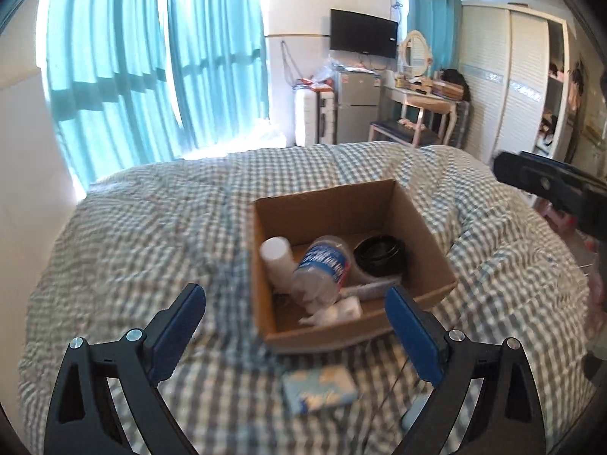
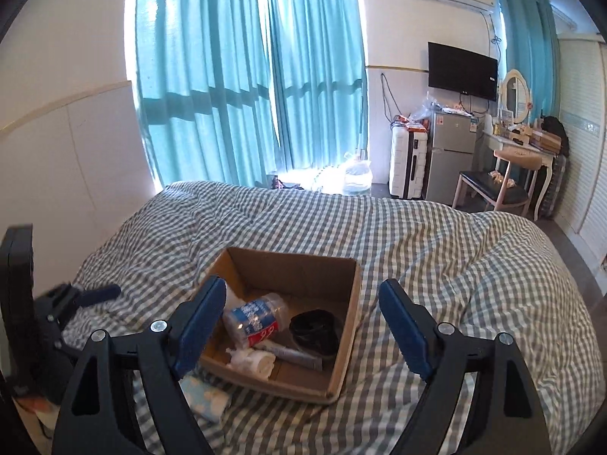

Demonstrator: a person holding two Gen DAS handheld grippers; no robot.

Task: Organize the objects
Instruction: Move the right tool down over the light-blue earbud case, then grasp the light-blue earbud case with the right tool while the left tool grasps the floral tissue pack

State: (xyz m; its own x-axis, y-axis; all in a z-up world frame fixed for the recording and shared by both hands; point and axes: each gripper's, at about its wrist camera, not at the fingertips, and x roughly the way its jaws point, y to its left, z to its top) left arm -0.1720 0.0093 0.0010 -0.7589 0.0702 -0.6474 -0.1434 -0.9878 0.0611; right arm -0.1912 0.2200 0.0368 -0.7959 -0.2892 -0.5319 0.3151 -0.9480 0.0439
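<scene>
Left wrist view: left gripper hovers low over the checked bedspread, jaws wide, holding nothing. Cardboard box sits centre frame with a bottle, white jar and black lid inside; tissue pack lies lower centre. Right gripper, also spread wide and empty, hangs over the box. Bottle label text is unreadable.

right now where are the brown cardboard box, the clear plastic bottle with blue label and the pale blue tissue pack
brown cardboard box (image 1: pixel 417 223), left wrist view, right wall
clear plastic bottle with blue label (image 1: pixel 322 265), left wrist view, label
pale blue tissue pack (image 1: pixel 320 388), left wrist view, top face
</scene>
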